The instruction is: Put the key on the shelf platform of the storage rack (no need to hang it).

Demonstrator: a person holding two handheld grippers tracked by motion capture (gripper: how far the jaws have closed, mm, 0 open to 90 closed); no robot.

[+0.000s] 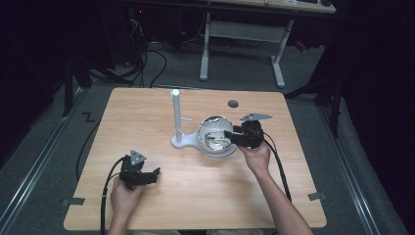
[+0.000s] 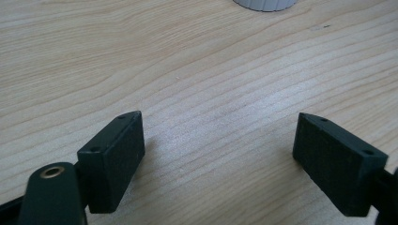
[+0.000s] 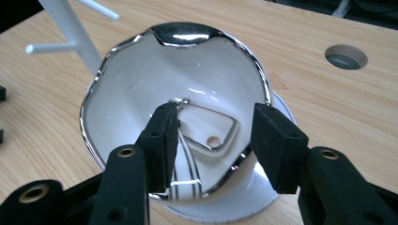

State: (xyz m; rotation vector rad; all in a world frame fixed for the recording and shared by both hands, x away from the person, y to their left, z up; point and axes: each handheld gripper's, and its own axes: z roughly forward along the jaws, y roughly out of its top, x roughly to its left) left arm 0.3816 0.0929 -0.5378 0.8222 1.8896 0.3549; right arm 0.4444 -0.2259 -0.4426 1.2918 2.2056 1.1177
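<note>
The right gripper is reaching into a white bowl with a wavy silver rim, sitting just right of centre in the high view beside a white stand with pegs. In the right gripper view its jaws are standing partly open around a small silver pendant, a rounded square frame with a hole and a fine chain, lying at the bottom of the bowl in the middle of the frame. Nothing is clamped yet. To do this well, the person should probably be lowering the jaws until they straddle the frame's edges, then closing gently so the piece does not skid on the glazed surface. The left gripper is resting wide open over bare tabletop at lower left of the high view, holding nothing.
</note>
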